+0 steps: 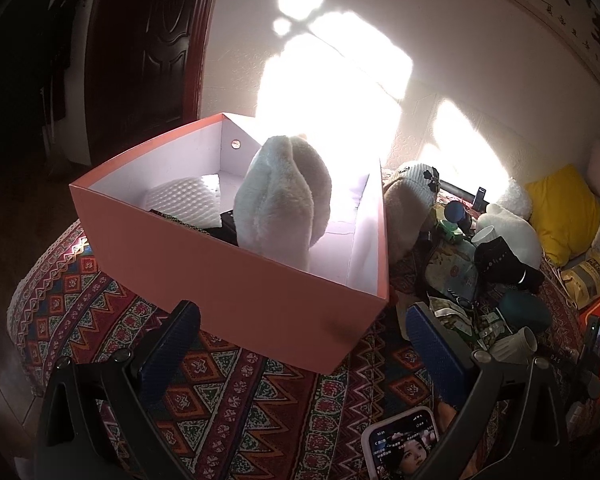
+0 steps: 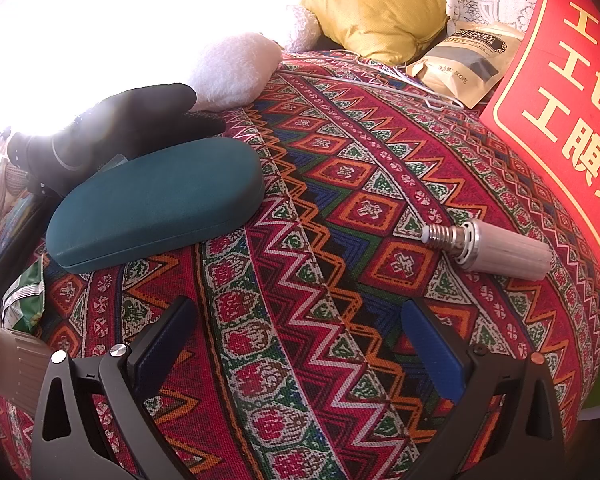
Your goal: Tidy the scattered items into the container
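A pink cardboard box (image 1: 204, 264) stands on the patterned cloth, holding a fluffy white plush (image 1: 284, 204), a white foam pad (image 1: 180, 196) and some dark items. My left gripper (image 1: 300, 332) is open and empty just in front of the box's near wall. In the right wrist view my right gripper (image 2: 296, 328) is open and empty above the bare cloth. A teal glasses case (image 2: 156, 204) lies ahead to its left, a black glove (image 2: 116, 128) behind that. A light bulb (image 2: 496, 248) with a screw base lies ahead to the right.
Right of the box lies a heap: a knit hat (image 1: 412, 188), a white plush (image 1: 512, 228), a black glove (image 1: 500, 260), snack packets, a beige cup (image 1: 516, 344). A phone (image 1: 404, 448) lies near the left gripper. A yellow cushion (image 2: 380, 4), kraft bag (image 2: 464, 60), wire hanger (image 2: 400, 88) and red banner (image 2: 568, 100) lie further back.
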The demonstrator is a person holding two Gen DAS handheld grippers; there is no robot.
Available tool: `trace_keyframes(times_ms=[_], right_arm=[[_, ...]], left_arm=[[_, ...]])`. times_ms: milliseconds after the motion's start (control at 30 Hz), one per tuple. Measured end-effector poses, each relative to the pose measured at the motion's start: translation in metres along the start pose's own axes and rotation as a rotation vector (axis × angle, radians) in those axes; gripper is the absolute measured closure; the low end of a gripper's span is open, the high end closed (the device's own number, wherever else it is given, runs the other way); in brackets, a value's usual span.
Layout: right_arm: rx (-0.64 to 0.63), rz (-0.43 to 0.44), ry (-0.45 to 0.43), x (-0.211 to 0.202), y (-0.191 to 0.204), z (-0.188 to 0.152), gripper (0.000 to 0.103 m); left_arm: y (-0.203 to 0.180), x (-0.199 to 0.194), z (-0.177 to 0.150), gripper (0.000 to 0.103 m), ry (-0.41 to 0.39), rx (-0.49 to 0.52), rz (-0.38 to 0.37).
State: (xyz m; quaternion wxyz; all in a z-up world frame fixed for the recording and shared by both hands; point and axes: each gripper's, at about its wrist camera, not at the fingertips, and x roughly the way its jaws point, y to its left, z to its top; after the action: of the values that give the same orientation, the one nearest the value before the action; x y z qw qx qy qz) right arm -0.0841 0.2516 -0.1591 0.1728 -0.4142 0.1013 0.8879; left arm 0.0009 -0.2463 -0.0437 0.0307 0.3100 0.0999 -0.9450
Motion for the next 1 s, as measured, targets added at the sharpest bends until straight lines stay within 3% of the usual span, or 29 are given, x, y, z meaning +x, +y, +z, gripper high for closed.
trace_keyframes(times_ms=[167, 467, 600, 767, 867, 933, 967, 1000], right_arm=[[0.000, 0.000, 0.000, 0.000, 0.000, 0.000, 0.000], [-0.001, 0.001, 0.000, 0.000, 0.000, 0.000, 0.000], [-0.002, 0.002, 0.000, 0.000, 0.000, 0.000, 0.000], [-0.024, -0.010, 0.018, 0.002, 0.003, 0.003, 0.001], [-0.032, -0.004, 0.025, 0.004, 0.002, 0.005, 0.001], [-0.020, 0.005, 0.045, 0.005, 0.001, 0.007, 0.001], [-0.006, 0.032, 0.070, 0.005, -0.003, 0.011, 0.001], [0.002, 0.072, 0.110, 0.005, -0.008, 0.016, 0.001]], left_arm=[[-0.066, 0.006, -0.016, 0.000, 0.026, 0.185, -0.099], [-0.207, 0.040, -0.056, 0.000, 0.177, 0.433, -0.312], [-0.252, 0.060, -0.074, 0.000, 0.202, 0.522, -0.310], [-0.288, 0.084, -0.084, 0.003, 0.215, 0.564, -0.330], [-0.305, 0.106, -0.092, 0.013, 0.241, 0.592, -0.296], [-0.311, 0.123, -0.098, 0.031, 0.267, 0.598, -0.259], [-0.311, 0.128, -0.100, 0.046, 0.282, 0.592, -0.256], [-0.309, 0.131, -0.099, 0.046, 0.288, 0.576, -0.266]])
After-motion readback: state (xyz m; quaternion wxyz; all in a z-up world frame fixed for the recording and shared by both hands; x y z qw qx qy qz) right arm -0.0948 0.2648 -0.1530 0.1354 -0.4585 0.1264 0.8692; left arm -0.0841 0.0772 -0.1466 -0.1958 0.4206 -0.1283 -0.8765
